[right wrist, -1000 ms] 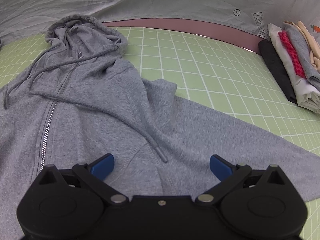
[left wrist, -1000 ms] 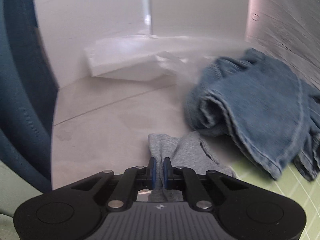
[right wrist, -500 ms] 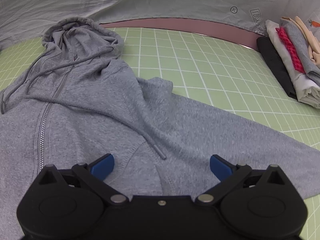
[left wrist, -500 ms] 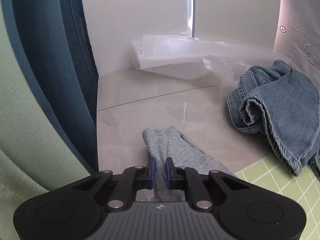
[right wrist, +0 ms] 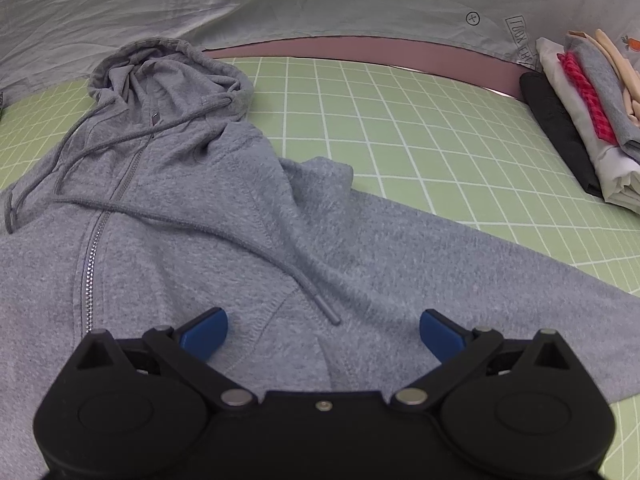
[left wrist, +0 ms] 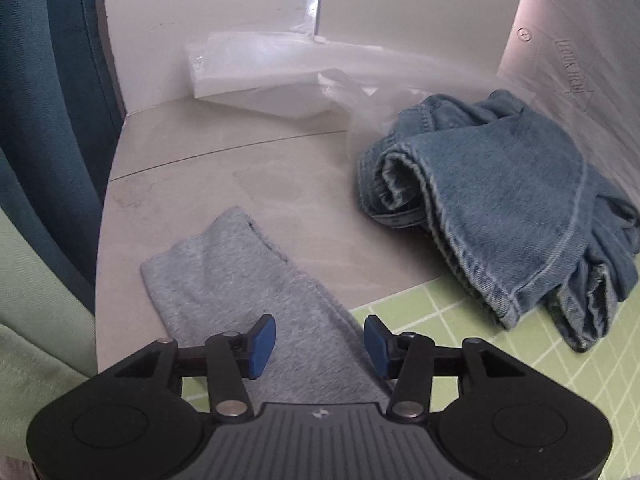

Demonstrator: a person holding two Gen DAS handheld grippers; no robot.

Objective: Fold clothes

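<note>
A grey zip hoodie [right wrist: 192, 216] lies face up on the green grid mat [right wrist: 400, 120], hood at the back, one sleeve stretched out to the right. My right gripper [right wrist: 322, 330] is open and empty just above its chest, near the drawstring tip [right wrist: 330, 314]. In the left wrist view the hoodie's other sleeve [left wrist: 248, 284] lies flat, its cuff off the mat on the grey table. My left gripper [left wrist: 320, 342] is open over that sleeve, holding nothing.
Crumpled blue jeans [left wrist: 500, 208] lie right of the sleeve, half on the mat. A clear plastic bag [left wrist: 280, 72] sits against the white wall. A stack of folded clothes [right wrist: 580, 112] stands at the mat's right edge. A blue-green chair [left wrist: 36, 160] is at left.
My left gripper was shut on the sleeve cuff and has opened; the sleeve now lies flat on the table. My right gripper stayed open and drifted slightly over the hoodie.
</note>
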